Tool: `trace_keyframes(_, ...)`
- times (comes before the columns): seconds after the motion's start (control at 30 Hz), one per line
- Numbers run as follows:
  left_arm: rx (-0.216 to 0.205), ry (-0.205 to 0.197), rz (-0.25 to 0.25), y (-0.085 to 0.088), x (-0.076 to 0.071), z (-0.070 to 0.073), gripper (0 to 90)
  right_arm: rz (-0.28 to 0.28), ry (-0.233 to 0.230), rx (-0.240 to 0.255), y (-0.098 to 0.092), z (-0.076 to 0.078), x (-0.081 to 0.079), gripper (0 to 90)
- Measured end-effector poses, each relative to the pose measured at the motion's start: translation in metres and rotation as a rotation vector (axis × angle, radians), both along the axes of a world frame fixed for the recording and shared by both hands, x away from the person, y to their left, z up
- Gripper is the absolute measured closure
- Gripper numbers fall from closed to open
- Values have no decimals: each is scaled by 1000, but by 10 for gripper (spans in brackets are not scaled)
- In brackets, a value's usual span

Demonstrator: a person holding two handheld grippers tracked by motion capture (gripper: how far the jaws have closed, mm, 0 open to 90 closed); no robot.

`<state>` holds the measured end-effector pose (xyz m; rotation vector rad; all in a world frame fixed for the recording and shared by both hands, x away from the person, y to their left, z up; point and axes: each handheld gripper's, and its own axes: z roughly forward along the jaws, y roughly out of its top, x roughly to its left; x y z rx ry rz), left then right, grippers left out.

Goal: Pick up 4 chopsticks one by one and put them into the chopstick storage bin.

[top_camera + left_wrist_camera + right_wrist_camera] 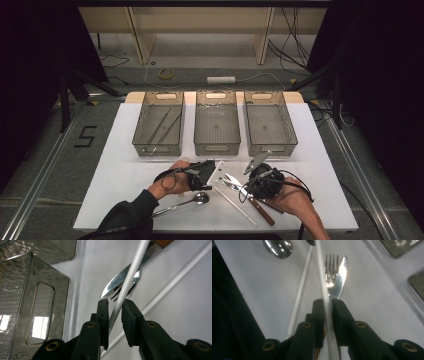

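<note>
From above, both my grippers meet over the white worktop [125, 150] before three mesh trays. Along my left gripper [115, 305], the fingers sit narrow around a white chopstick [130, 277], a small gap showing. Along my right gripper [327, 305], the fingers pinch it above fork [331, 263] and knife [340, 275].

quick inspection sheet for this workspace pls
surface: white table, no spills seen
job's things: white stick held off the table; second stick, fork, knife and spoon lying loose; three mesh baskets, left basket holding long metal tools
clutter: nothing seen
grippers: right gripper jaws shut on white stick; left gripper jaws around its other end, contact unclear
cables: black cable loops at each gripper; floor cables behind
surroundings: tape roll, floor mark 5
</note>
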<state>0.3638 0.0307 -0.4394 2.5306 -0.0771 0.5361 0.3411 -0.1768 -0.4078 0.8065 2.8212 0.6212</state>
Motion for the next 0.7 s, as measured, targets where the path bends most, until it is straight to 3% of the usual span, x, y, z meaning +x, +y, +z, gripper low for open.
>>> trace_keyframes(0.17, 29, 32, -63, -2, -7, 7, 836, -15, -24, 19, -7, 6, 6, 714)
trace_keyframes(0.27, 48, 35, -61, -2, -9, 10, 846, -54, -35, 64, -13, 14, 9, 594)
trace_keyframes(0.47, 49, 48, 17, 3, -6, 15, 847, -112, -113, 178, -18, 28, 6, 456)
trace_keyframes(0.57, 19, 66, 70, 6, -3, 19, 847, -116, -130, 222, -18, 33, 1, 411)
trace_keyframes(0.7, -36, 107, 150, 15, 3, 25, 847, -111, -146, 242, -15, 36, -4, 381)
